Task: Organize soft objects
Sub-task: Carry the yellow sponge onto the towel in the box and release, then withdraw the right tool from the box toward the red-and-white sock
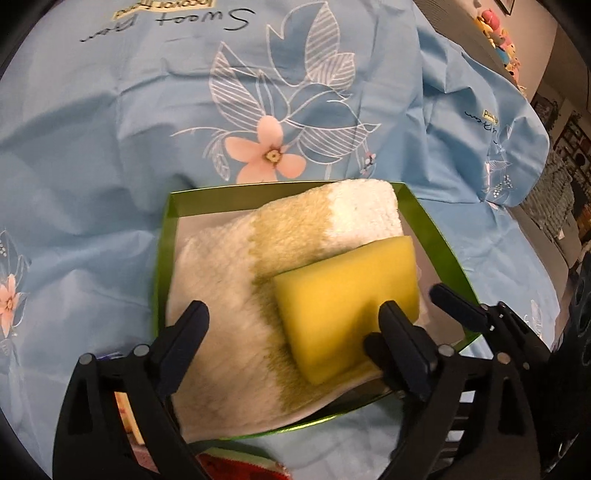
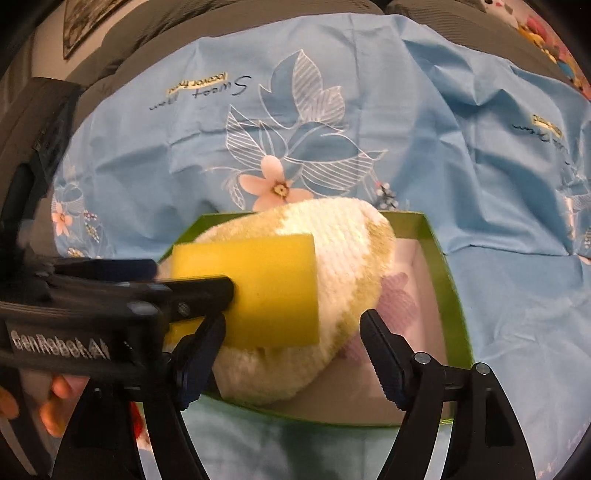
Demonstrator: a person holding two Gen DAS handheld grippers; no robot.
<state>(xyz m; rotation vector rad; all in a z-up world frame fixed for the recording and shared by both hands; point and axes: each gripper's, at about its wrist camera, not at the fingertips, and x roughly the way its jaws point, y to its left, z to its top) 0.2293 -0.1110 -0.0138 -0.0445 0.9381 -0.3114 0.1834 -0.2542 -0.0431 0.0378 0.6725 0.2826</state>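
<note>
A green box [image 1: 164,258] [image 2: 439,266] holds a folded white-and-olive fluffy towel [image 1: 229,280] [image 2: 354,258]. A yellow sponge [image 1: 343,306] [image 2: 258,288] lies on top of the towel. My left gripper [image 1: 295,332] is open just above the towel, its right finger [image 1: 400,332] against the sponge's near edge. It also shows in the right wrist view, coming in from the left [image 2: 207,291] with its tips at the sponge. My right gripper [image 2: 295,332] is open and empty over the box's near side; its fingers show in the left wrist view [image 1: 458,306].
The box sits on a light blue cloth [image 1: 110,147] [image 2: 517,258] with flower prints. A red patterned item [image 1: 236,465] lies by the box's near edge. Colourful toys [image 1: 498,33] stand far right, beyond the cloth.
</note>
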